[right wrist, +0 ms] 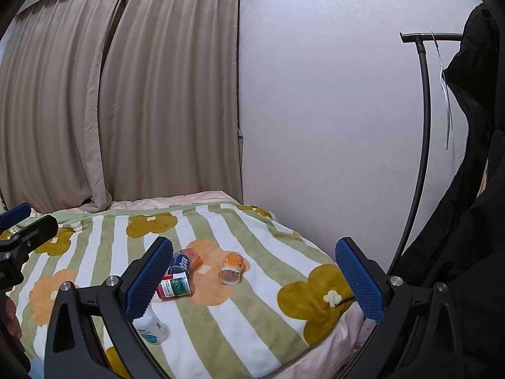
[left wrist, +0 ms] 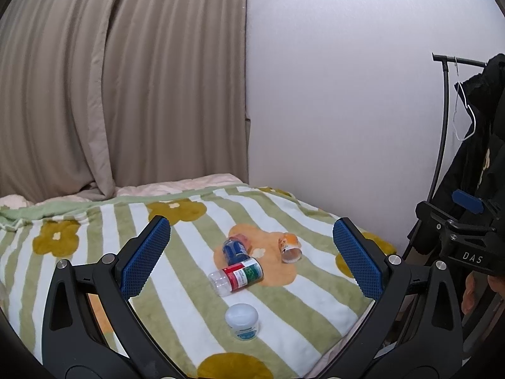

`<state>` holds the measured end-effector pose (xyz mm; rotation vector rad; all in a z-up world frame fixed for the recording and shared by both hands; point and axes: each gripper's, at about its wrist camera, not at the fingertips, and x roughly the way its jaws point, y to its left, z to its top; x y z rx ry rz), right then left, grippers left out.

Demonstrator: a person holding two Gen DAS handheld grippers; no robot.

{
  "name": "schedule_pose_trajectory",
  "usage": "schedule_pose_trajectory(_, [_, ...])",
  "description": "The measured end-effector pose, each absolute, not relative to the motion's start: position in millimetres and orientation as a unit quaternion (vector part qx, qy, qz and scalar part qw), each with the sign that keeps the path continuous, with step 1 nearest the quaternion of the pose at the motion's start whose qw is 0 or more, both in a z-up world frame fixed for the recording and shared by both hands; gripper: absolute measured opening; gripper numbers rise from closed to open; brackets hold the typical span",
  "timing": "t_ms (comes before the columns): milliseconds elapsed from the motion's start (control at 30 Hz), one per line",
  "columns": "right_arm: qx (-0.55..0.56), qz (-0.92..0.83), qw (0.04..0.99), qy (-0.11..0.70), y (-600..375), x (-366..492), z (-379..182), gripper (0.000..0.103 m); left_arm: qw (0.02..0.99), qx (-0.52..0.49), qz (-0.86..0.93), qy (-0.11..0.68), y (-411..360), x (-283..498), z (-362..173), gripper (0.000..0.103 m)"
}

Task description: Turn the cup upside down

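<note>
A small orange and white cup (left wrist: 289,248) lies on its side on the flowered blanket, its open mouth toward me; it also shows in the right wrist view (right wrist: 232,270). My left gripper (left wrist: 251,259) is open and empty, held above the bed with the cup beyond and between its blue pads. My right gripper (right wrist: 254,279) is open and empty, also back from the cup, which lies between its fingers in its view. The right gripper's body (left wrist: 467,237) shows at the right of the left wrist view.
A blue bottle (left wrist: 235,248), a red-green labelled clear bottle (left wrist: 238,276) and a white jar (left wrist: 242,321) lie left of and nearer than the cup. The striped blanket (left wrist: 176,284) covers the bed. A curtain, wall and coat rack (right wrist: 423,145) with dark jacket stand behind.
</note>
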<state>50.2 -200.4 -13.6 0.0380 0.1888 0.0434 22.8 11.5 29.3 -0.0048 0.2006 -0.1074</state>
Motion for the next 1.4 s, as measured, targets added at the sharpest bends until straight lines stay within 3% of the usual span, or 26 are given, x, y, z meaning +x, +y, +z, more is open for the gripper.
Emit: schedule_pose_trajectory(1400, [0.018,0.022,0.995,0.096,-199.2,50.4,-14.2,0.103,0.995,0.001,-0.047,0.090,13.3,21.0,28.4,0.103])
